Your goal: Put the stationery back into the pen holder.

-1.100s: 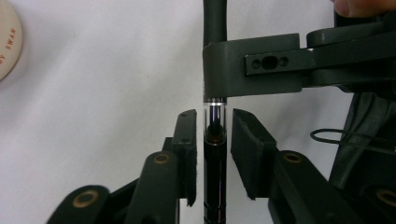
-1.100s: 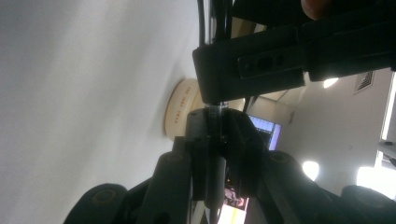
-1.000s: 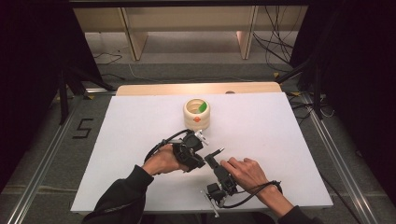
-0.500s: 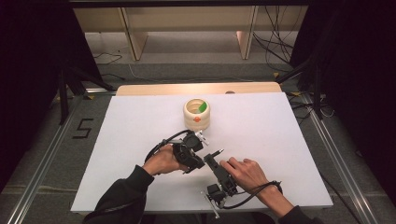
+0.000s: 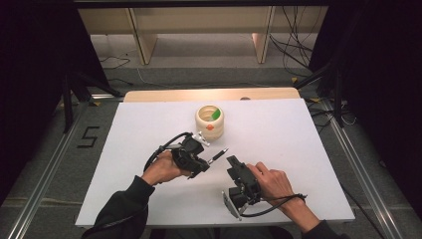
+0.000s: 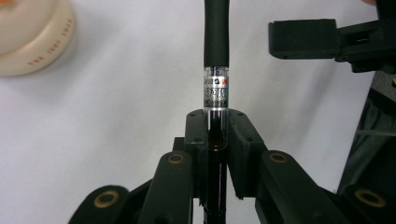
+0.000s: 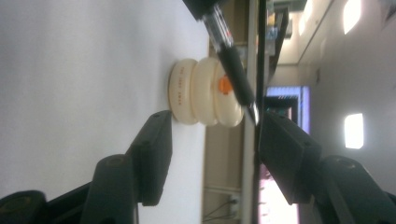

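Slippage is the main risk: the left tool point(image 5: 195, 155) clenches a pen point(image 6: 216, 74) by its clear barrel alone, holding it above the white counter point(image 5: 308, 149) with the tip aimed toward the right tool point(image 5: 233, 164). That right tool's jaws have just been opening and stand released, nothing between them. If the hold loosens or the right tool bumps the tip, the pen could pivot and drop short of the cream cup point(image 5: 209, 121).
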A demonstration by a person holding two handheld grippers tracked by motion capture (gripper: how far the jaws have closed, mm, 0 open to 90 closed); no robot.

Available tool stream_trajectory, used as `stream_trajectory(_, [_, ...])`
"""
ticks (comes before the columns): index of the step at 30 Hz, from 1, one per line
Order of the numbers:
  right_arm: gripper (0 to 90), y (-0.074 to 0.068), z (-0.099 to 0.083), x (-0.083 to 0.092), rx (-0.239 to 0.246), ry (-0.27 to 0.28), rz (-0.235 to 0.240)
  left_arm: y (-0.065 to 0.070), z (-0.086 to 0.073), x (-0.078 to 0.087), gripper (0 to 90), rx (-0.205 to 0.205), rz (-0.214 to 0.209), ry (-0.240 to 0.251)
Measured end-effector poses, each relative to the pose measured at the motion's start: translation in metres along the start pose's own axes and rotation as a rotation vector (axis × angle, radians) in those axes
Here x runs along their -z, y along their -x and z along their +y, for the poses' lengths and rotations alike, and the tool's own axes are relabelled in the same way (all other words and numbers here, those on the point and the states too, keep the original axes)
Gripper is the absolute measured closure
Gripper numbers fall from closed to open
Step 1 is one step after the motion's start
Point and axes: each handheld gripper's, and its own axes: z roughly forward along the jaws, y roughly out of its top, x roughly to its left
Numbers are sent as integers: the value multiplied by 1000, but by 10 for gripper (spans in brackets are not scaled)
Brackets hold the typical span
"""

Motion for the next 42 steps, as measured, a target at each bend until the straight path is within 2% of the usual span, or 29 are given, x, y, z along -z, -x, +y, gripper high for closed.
stream_trajectory(2, [445, 3, -4, 0, -62, -8, 14, -3, -1, 2, 790, 11, 10, 22])
stream_trajectory(5, [423, 4, -9, -1, -111, -36, 11, -7, -2, 4, 789, 37, 27, 58])
stream_trajectory(8, [403, 8, -15, -1, -235, -43, 39, -11, -3, 7, 789, 57, 41, 92])
stream_trajectory(13, [365, 14, -26, 2, -416, -44, 70, -16, -4, 12, 789, 92, 80, 176])
stream_trajectory(17, [348, 22, -38, 6, -619, -24, 144, -19, -5, 17, 789, 120, 107, 244])
stream_trajectory(19, [340, 25, -43, 7, -736, -4, 175, -21, -6, 19, 789, 128, 126, 278])
stream_trajectory(25, [324, 34, -64, 12, -1093, 75, 314, -26, -8, 27, 789, 176, 161, 388])
stream_trajectory(28, [309, 35, -73, 14, -1215, 102, 356, -28, -8, 29, 789, 187, 174, 423])
stream_trajectory(35, [273, 34, -86, 18, -1363, 125, 400, -33, -7, 29, 788, 216, 211, 484])
stream_trajectory(38, [259, 32, -90, 18, -1387, 125, 410, -39, -7, 29, 789, 247, 216, 519])
stream_trajectory(42, [248, 29, -93, 21, -1434, 136, 429, -45, -8, 30, 788, 268, 230, 558])
